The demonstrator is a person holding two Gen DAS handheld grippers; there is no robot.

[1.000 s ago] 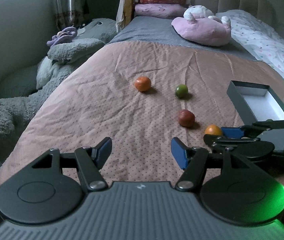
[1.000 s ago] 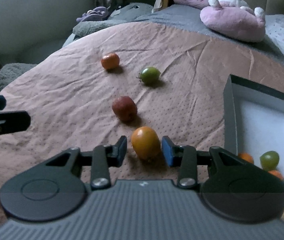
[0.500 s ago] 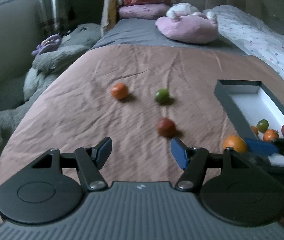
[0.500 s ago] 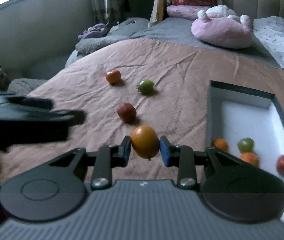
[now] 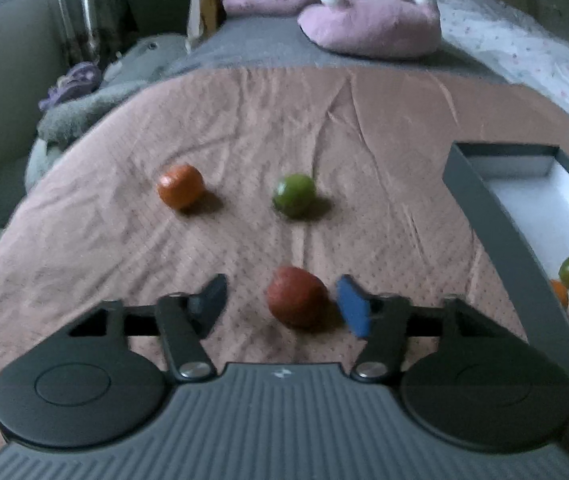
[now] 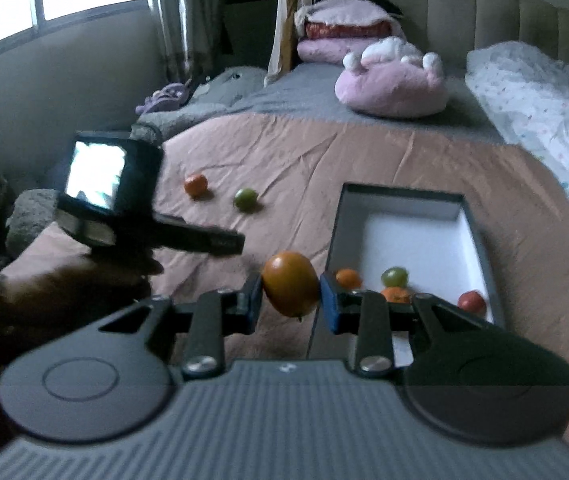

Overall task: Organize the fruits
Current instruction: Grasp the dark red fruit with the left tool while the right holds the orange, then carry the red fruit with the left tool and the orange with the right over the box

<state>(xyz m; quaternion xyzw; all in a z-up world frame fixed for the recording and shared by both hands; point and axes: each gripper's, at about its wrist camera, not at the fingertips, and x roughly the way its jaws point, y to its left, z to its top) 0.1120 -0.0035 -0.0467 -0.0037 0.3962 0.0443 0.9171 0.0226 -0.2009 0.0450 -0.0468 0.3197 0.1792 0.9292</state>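
Note:
My right gripper (image 6: 290, 298) is shut on an orange-yellow fruit (image 6: 290, 283) and holds it in the air just left of the grey box (image 6: 334, 232), which holds several small fruits (image 6: 394, 277). My left gripper (image 5: 282, 300) is open, with a dark red fruit (image 5: 296, 296) on the pink blanket between its fingertips. An orange fruit (image 5: 180, 191) and a green fruit (image 5: 294, 195) lie farther back. In the right wrist view they show as the orange fruit (image 6: 196, 185) and the green fruit (image 6: 245, 199). The box wall (image 5: 496, 240) is at the right.
The pink blanket (image 5: 244, 120) covers the near bed. A pink plush (image 6: 392, 84) and folded bedding (image 6: 340, 36) lie at the head. Grey plush toys (image 5: 84, 108) lie off the left edge. A dotted white quilt (image 6: 544, 100) is at the right.
My right gripper has lifted the orange-yellow fruit off the blanket and carried it right, toward the box. My left gripper has moved forward so that its open fingers flank the dark red fruit.

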